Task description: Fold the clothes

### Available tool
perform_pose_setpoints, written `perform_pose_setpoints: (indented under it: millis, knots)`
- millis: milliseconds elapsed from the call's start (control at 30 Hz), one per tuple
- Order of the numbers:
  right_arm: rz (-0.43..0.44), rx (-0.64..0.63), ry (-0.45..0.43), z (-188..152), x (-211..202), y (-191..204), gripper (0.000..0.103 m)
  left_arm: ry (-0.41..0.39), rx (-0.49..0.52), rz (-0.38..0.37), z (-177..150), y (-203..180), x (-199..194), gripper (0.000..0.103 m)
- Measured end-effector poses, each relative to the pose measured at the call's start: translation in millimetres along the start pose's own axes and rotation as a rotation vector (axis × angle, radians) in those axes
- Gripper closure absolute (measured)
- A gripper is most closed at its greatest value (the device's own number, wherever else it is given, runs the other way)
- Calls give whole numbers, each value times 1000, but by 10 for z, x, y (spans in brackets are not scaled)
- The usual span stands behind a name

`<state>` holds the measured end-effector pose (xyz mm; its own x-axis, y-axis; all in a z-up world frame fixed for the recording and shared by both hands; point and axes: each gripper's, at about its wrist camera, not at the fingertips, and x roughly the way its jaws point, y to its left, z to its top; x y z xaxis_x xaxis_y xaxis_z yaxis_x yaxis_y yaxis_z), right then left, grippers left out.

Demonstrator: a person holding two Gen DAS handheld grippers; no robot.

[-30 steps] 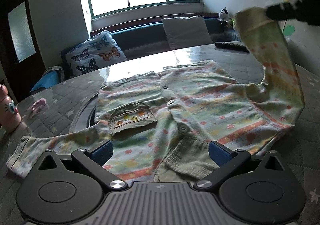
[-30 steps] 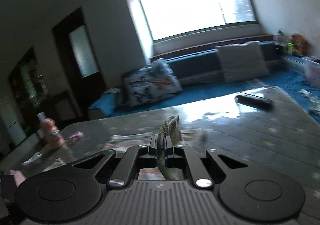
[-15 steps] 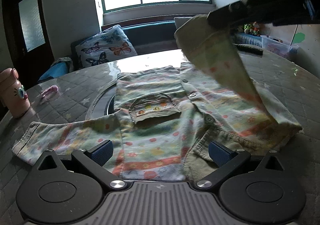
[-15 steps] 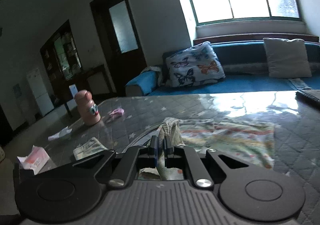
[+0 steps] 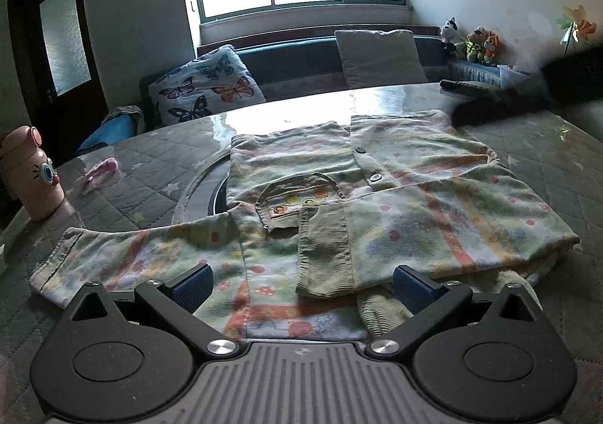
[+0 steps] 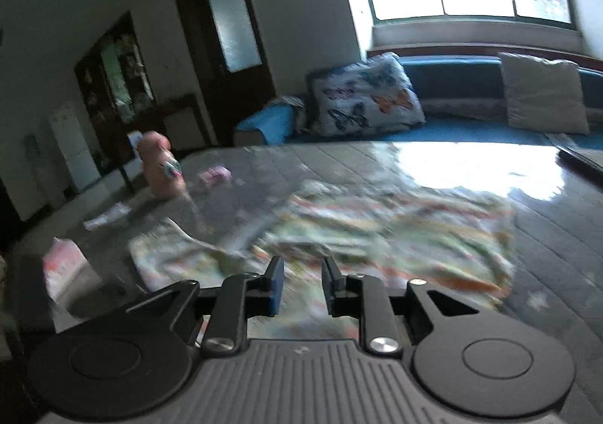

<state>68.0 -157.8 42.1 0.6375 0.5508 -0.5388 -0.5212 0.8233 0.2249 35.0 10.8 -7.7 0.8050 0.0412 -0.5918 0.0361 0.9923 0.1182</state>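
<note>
A child's striped, patterned shirt (image 5: pixel 377 175) lies flat on the quilted table, buttons up. Its right sleeve (image 5: pixel 433 235) is folded across the chest, with the corduroy cuff (image 5: pixel 326 254) near the middle. The left sleeve (image 5: pixel 124 254) still stretches out to the left. My left gripper (image 5: pixel 301 286) is open and empty, low over the shirt's near hem. My right gripper (image 6: pixel 301 284) is partly open and empty above the shirt (image 6: pixel 377 235), which is blurred in its view. It appears as a dark blur (image 5: pixel 527 92) at the far right in the left wrist view.
A pink bottle (image 5: pixel 28 175) stands at the table's left edge, with a small pink item (image 5: pixel 101 167) near it. A dark remote (image 5: pixel 463 86) lies at the far right. A tissue pack (image 6: pixel 64 265) sits at the left. A sofa with cushions (image 5: pixel 211 88) is behind the table.
My right gripper carried the right sleeve across the chest, let it go and opened. It has pulled back to the right. The left gripper stayed open near the hem.
</note>
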Motion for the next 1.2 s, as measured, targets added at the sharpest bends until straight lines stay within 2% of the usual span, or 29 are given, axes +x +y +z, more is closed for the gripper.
perform_pose_setpoints:
  millis: [200, 400, 600, 733, 933, 1000, 1200]
  knots:
    - [-114, 72, 83, -392, -65, -472, 81, 1, 4, 5, 30, 5, 34, 0]
    - [-160, 124, 140, -684, -63, -746, 81, 8, 20, 10, 78, -46, 107, 0]
    - [-168, 114, 94, -534, -110, -802, 80, 15, 34, 18, 129, -80, 186, 0]
    - [-172, 108, 59, -363, 41, -843, 80, 21, 36, 16, 156, -103, 241, 0]
    - [-201, 106, 89, -344, 373, -962, 80, 34, 48, 20, 138, -110, 317, 0]
    - [-206, 102, 90, -357, 363, -962, 80, 36, 53, 21, 126, -102, 330, 0]
    - [-201, 54, 79, -395, 239, -851, 70, 33, 55, 24, 118, -94, 321, 0]
